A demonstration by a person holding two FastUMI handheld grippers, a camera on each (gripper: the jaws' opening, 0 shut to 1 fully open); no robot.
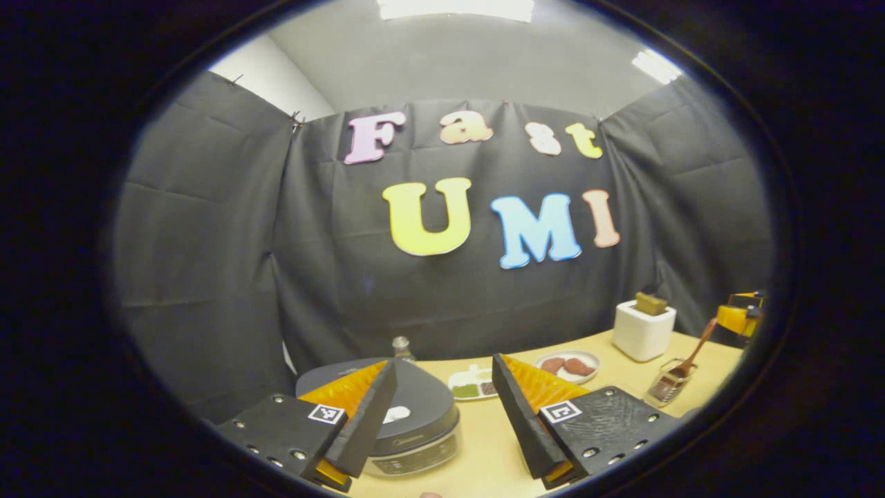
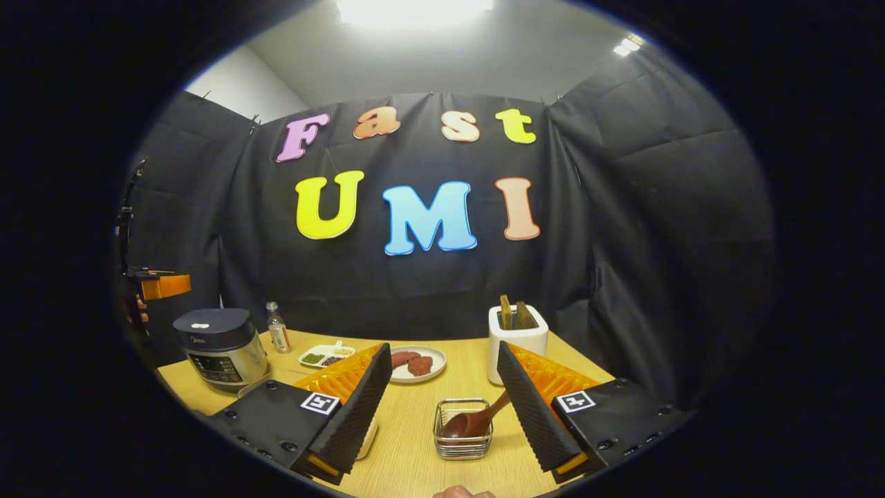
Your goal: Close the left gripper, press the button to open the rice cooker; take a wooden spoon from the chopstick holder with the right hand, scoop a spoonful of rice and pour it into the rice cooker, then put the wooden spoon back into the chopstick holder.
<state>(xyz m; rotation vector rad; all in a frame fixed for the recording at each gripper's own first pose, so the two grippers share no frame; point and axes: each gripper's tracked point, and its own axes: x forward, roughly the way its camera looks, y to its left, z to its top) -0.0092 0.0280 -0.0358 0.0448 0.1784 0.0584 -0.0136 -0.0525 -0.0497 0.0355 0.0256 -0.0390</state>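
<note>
Both grippers: your left gripper (image 1: 442,422) and right gripper (image 2: 442,408) gape, grasping nothing
Risk: spread fingers straddle the rice cooker (image 1: 408,415) button, so clench first

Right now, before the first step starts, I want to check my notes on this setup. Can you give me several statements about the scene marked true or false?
1. The rice cooker has its lid down. True.
2. The wooden spoon lies flat on the table. False: it leans in the wire chopstick holder, bowl end down.
3. The left gripper is shut on the cooker's button. False: its fingers stand apart above the closed lid, touching nothing.
4. The right gripper is open with the chopstick holder between and beyond its fingers. True.
5. The round white plate holds green vegetables. False: it holds reddish-brown pieces.
</note>
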